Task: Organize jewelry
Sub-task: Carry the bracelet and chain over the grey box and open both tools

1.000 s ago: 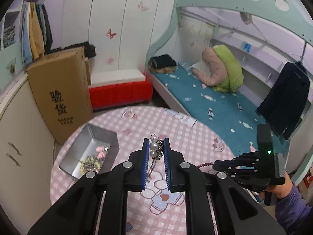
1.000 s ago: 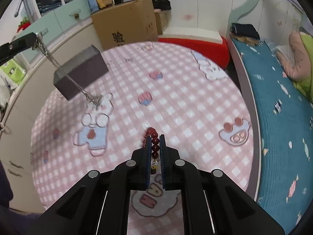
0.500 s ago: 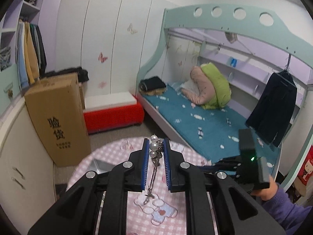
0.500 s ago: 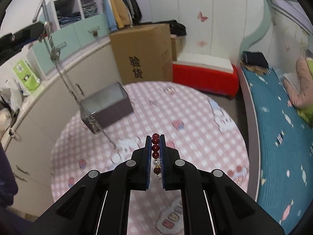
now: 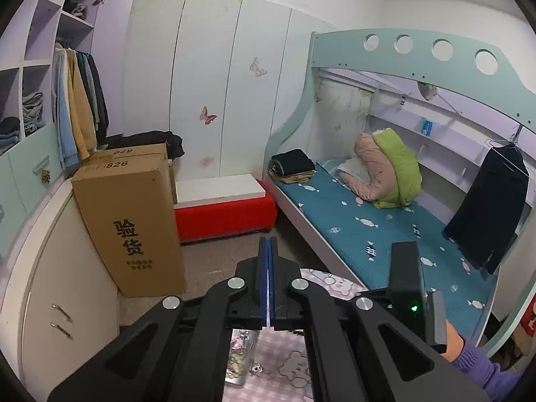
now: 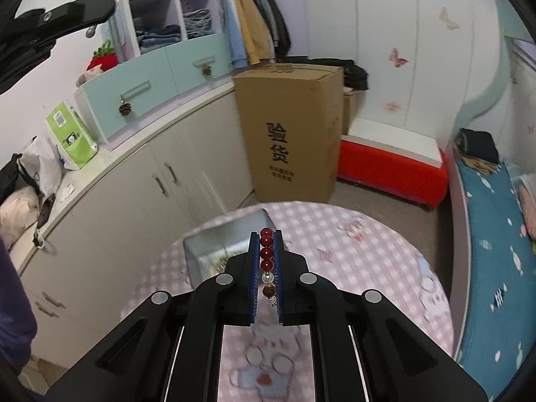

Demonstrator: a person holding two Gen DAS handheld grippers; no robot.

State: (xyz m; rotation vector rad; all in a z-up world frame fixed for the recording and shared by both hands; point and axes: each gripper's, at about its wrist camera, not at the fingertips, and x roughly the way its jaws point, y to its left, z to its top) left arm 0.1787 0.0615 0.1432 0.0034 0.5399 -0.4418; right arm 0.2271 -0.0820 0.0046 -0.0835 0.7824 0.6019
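In the left wrist view my left gripper (image 5: 268, 239) is high above the table, its jaws closing until the blue pads meet, with nothing between them. Below it, the metal tin (image 5: 239, 380) with jewelry shows through the linkage, and a small silvery piece (image 5: 256, 368) lies by its edge. My right gripper (image 6: 267, 234) is shut on a bracelet of red beads (image 6: 267, 253) with a few pale ones. It hangs over the near end of the tin (image 6: 192, 254) on the pink checked table (image 6: 351, 241). The left gripper's black arm (image 6: 67, 16) crosses the upper left.
A tall cardboard box (image 6: 288, 134) stands on the floor beyond the table, with a red bench (image 6: 392, 164) beside it. Grey cabinets (image 6: 160, 181) curve along the left. The bunk bed (image 5: 368, 227) is to the right. A hand in a purple sleeve (image 5: 475, 365) carries the right gripper's housing (image 5: 405, 274).
Both grippers have risen and the table has sunk low in view. The pearl and chain necklace has left the left jaws, which closed fully. The right gripper, still holding the beads, has moved over the tin.
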